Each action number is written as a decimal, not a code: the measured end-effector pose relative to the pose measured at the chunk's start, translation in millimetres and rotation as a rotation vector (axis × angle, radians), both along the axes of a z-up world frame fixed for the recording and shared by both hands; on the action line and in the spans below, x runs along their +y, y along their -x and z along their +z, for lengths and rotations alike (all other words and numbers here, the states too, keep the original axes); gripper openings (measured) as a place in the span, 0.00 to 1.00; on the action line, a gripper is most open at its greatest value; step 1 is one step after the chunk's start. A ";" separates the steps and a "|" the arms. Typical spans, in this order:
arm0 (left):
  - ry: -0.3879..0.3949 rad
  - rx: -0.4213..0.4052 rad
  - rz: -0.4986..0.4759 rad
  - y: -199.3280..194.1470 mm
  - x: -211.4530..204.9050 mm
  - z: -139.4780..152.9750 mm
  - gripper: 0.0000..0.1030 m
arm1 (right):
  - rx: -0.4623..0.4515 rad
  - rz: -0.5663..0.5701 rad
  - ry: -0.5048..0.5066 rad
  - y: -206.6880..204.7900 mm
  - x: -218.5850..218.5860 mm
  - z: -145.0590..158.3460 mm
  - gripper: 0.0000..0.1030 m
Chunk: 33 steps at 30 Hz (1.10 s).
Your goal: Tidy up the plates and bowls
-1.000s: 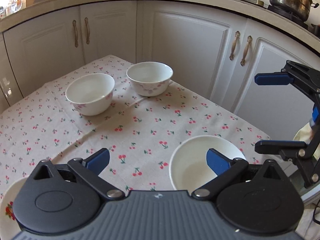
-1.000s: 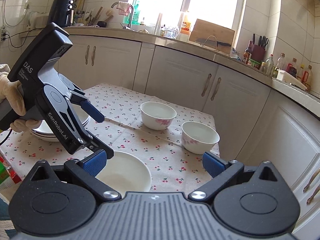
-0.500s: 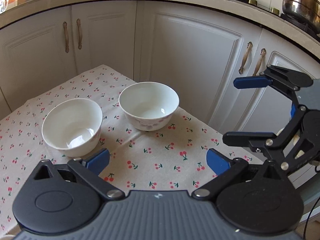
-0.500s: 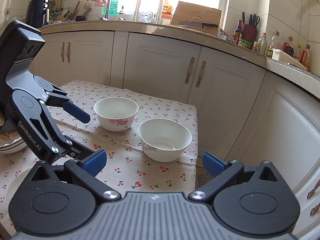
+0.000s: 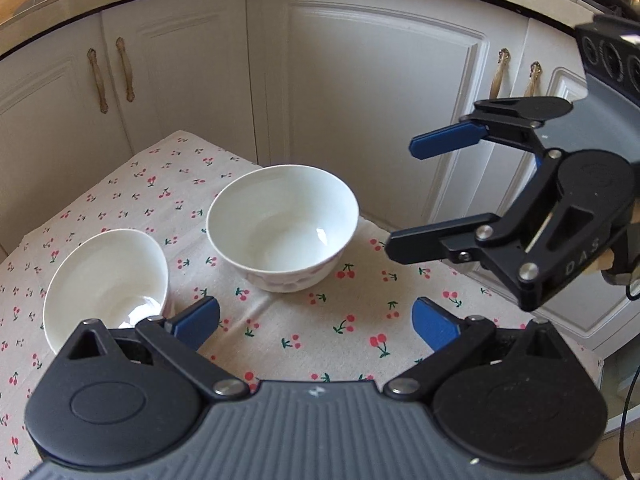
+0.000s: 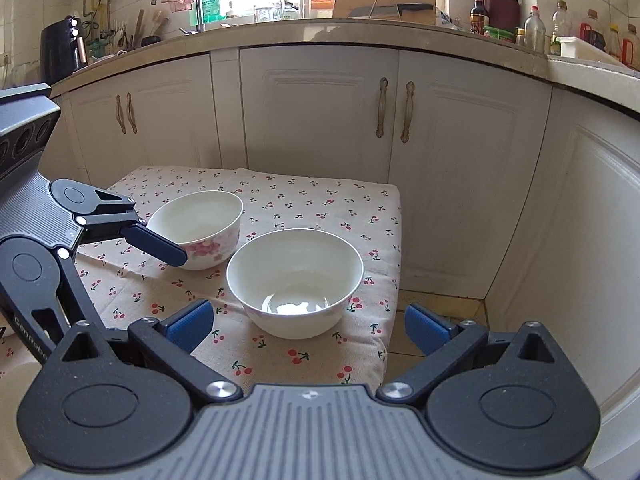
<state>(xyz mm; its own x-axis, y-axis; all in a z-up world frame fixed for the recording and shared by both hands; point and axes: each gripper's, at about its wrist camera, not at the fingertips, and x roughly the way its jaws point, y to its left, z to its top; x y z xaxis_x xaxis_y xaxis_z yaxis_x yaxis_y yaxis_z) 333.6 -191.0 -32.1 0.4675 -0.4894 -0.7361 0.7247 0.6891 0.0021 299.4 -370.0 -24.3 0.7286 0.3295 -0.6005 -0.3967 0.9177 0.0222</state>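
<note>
Two white bowls with pink flowers stand on the cherry-print tablecloth. In the left wrist view one bowl (image 5: 282, 228) is ahead of centre and the other bowl (image 5: 106, 284) is at the left, by my left finger. My left gripper (image 5: 316, 324) is open and empty, just short of them. In the right wrist view the near bowl (image 6: 296, 280) sits between and just beyond my open, empty right gripper (image 6: 308, 326); the far bowl (image 6: 200, 228) is partly behind the left gripper (image 6: 154, 244). The right gripper (image 5: 404, 192) hovers open to the right of the centre bowl.
The small table (image 6: 320, 208) stands in a corner of white cabinets (image 6: 320, 120). Its right edge drops to the floor (image 6: 436, 308) close beside the near bowl. The worktop above carries bottles, a cutting board and a kettle.
Both grippers have moved forward toward the two bowls, which now look larger and nearer. The plate and the stacked dishes seen earlier have left both views. Both grippers stay open.
</note>
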 end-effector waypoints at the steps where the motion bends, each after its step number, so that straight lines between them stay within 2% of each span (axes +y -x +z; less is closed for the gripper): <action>1: -0.009 -0.011 -0.008 -0.8 -3.9 -1.4 0.99 | 0.008 0.006 -0.005 -6.5 -1.0 -1.3 1.00; 8: -0.028 0.012 0.011 -16.3 -17.5 -17.2 0.93 | 0.082 0.047 -0.012 -48.9 2.9 -11.6 0.99; 11: -0.038 0.010 0.020 -21.8 -19.5 -20.8 0.87 | 0.125 0.050 -0.026 -67.3 3.7 -15.4 0.96; 15: -0.035 0.007 0.037 -26.6 -19.8 -23.1 0.86 | 0.194 0.044 -0.051 -90.2 4.3 -21.3 0.83; 17: -0.026 0.013 0.047 -30.3 -19.5 -24.0 0.85 | 0.219 0.043 -0.051 -98.7 6.4 -24.4 0.81; 21: -0.014 0.017 0.056 -32.9 -19.5 -24.8 0.79 | 0.264 0.059 -0.060 -108.3 10.8 -29.3 0.67; 33: 0.009 0.005 0.076 -38.8 -18.7 -25.4 0.78 | 0.348 0.050 -0.084 -121.0 8.8 -25.2 0.62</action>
